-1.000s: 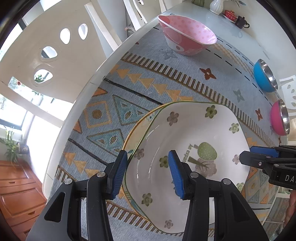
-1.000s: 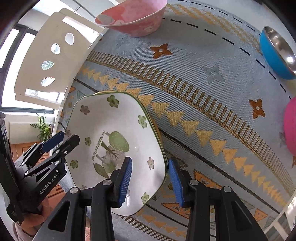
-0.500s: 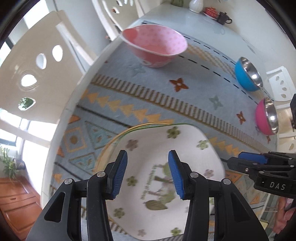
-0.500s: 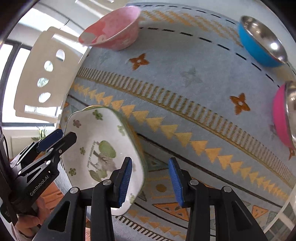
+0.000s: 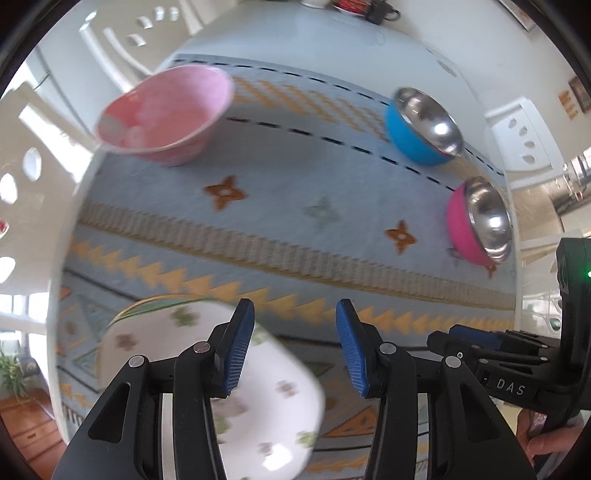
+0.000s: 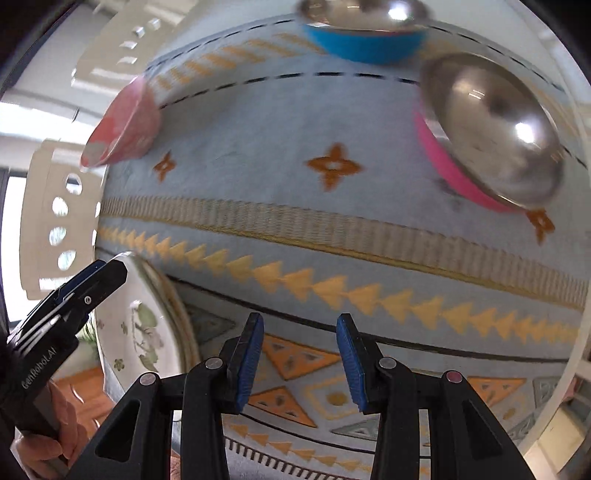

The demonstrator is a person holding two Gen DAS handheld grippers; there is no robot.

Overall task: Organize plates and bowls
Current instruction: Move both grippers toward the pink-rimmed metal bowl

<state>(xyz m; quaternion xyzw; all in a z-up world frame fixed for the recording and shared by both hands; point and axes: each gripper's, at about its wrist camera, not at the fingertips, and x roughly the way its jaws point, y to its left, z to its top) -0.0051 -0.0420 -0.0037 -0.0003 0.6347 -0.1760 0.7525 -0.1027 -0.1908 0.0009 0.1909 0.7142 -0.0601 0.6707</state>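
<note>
A white floral plate point(image 5: 266, 398) lies on a yellow-rimmed plate at the table's near left corner; it also shows at the left of the right wrist view point(image 6: 144, 332). My left gripper point(image 5: 293, 350) is open and empty, above the plate's right edge. My right gripper point(image 6: 299, 358) is open and empty over the patterned cloth, right of the plates. A pink bowl point(image 5: 166, 114) stands far left, a blue steel bowl point(image 5: 424, 127) far right, and a magenta steel bowl point(image 5: 480, 225) right. The magenta bowl point(image 6: 487, 140) is close ahead of my right gripper.
A blue and orange patterned cloth point(image 5: 295, 206) covers the round white table. White chairs point(image 5: 22, 177) stand at the left edge. A dark mug point(image 5: 376, 14) and small dishes sit at the far side. The blue bowl point(image 6: 362, 33) sits beyond the magenta one.
Both grippers have drawn off the floral plate and swung right and forward. The plate now lies low and left in both views; the steel bowls have come closer.
</note>
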